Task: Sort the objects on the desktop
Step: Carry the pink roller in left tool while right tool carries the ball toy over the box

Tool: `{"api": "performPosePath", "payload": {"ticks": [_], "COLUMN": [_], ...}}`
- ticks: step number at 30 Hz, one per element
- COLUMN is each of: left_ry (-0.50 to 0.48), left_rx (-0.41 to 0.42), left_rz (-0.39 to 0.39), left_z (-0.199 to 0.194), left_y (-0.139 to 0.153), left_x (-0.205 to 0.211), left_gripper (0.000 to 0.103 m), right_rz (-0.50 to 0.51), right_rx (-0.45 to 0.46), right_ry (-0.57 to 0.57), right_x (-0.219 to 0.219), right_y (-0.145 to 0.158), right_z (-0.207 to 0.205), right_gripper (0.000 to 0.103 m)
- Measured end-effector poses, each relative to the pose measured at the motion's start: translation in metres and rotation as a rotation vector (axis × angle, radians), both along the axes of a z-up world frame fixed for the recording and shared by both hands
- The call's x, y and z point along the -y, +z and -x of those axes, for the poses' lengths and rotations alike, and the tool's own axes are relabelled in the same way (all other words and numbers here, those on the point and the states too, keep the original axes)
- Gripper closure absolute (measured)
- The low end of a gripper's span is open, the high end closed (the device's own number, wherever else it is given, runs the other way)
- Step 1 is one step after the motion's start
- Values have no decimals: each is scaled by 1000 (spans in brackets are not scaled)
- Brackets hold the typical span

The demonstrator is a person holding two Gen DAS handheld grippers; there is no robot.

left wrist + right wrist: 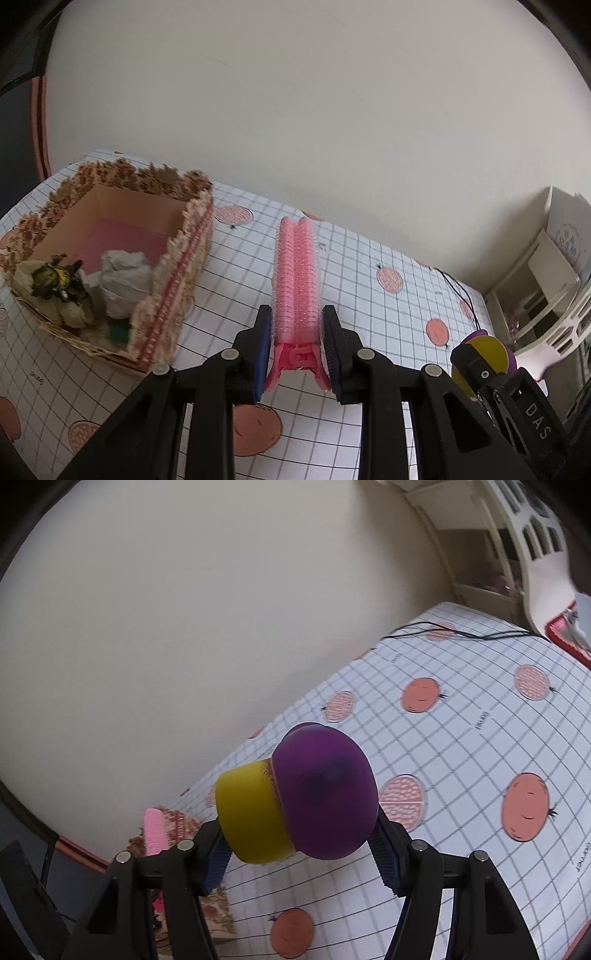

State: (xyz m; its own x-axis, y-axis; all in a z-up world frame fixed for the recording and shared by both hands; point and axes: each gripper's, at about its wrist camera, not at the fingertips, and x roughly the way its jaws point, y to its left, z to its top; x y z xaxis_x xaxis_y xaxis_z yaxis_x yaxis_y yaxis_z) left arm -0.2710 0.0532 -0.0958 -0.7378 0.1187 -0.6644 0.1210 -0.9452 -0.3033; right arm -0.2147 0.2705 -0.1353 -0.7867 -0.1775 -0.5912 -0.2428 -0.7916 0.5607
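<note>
My left gripper (297, 350) is shut on a pink bristly hair clip (296, 277), which sticks forward above the table. To its left stands a cardboard box (192, 258) with frilly woven trim, holding crumpled white paper (123, 280), a dark yellow-and-black object (55, 280) and pale stuffing. My right gripper (299, 849) is shut on a purple and yellow round toy (295, 797), lifted over the table. The right gripper with that toy (487, 354) also shows at the right edge of the left wrist view. The pink clip (155, 830) appears at lower left in the right wrist view.
The table is covered by a white grid cloth (461, 746) printed with pink-orange fruit. A thin black cable (461, 633) lies near the back wall. White shelving and a white lattice chair back (554, 314) stand to the right. A plain wall rises behind.
</note>
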Motion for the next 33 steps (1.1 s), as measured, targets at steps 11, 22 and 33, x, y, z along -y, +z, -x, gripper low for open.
{"api": "performPosePath", "payload": {"ticks": [11,22,33], "left_ry": [96,278,448], "left_rx": [-16,-71,-67], "left_rz": [-70,-129,-187], "left_z": [-6,-23,-42], "left_y": [5,17,3], "left_x": [59,139,211], "left_gripper": [75,75,75], "right_rz": [-53,-111,-99], "right_rx": [-88,-163,-157], "right_ry": [158,354,475], "right_x": [67,146,200], "right_y": [22,34,29], "right_z": [2,1,4], "right_gripper": [34,34,34]}}
